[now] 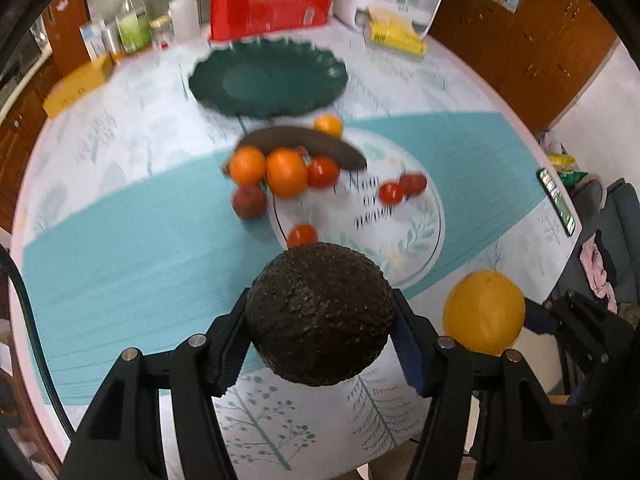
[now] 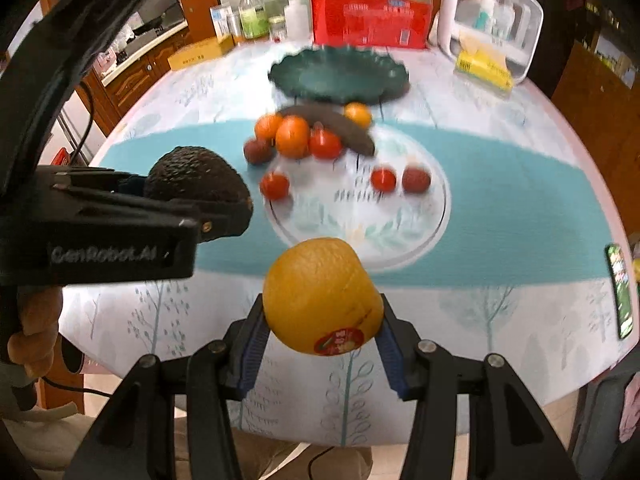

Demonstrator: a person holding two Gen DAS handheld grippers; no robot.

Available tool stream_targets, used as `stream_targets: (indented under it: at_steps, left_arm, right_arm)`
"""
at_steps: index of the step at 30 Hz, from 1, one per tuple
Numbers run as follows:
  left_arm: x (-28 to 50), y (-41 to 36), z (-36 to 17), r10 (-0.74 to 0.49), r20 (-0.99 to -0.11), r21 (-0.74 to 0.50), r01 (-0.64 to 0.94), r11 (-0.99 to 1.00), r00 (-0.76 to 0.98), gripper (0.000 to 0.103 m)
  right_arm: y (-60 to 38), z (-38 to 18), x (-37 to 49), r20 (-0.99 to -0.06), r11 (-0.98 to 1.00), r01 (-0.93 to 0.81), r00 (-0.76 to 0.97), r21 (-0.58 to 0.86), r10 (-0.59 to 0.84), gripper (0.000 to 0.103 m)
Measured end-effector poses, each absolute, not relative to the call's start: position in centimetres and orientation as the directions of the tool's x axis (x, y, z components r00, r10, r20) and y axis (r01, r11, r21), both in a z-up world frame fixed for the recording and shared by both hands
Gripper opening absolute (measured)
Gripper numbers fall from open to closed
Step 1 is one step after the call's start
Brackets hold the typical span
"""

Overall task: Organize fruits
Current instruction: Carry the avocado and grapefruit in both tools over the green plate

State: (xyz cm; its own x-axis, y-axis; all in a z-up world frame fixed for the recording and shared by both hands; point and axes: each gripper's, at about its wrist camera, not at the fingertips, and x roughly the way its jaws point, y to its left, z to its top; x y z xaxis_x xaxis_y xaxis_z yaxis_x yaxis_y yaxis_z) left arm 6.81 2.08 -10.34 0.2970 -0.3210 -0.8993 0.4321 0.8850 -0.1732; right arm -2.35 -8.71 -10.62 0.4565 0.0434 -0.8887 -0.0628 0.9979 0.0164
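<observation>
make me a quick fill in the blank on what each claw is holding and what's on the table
1. The left claw is shut on a dark, bumpy ____.
2. The right claw grips a yellow-orange fruit that has a red ____ near its bottom.
3. The dark green plate at the far side of the table has ____ fruit on it.
4. A long dark cucumber lies beside the ____ fruits in the pile.

Missing words: avocado; sticker; no; orange

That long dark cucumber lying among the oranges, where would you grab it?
Probably the cucumber at its right-hand end, from above, fingers across its narrow width. That end lies bare on the table; oranges and a tomato crowd the other.
</observation>
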Motion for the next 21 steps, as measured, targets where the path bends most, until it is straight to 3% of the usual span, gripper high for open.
stream_targets:
  at_steps: [10, 21]
  left_arm:
    - [10.0, 3.6, -4.4, -0.352, -0.837, -0.147, 0.448, 0.882, 0.418, 0.062]
    - [20.0, 2.3, -0.6, -0.321, -0.780, -0.106, 0.393, 0.914, 0.537, 0.062]
  right_arm:
    - [-8.9, -4.7, 3.0, -0.827, 0.999, -0.029, 0.562, -0.035, -0.013, 0.051]
    - [-11.9, -2.0, 14.6, -0.770, 0.997, 0.011, 0.635, -0.070, -0.061, 0.051]
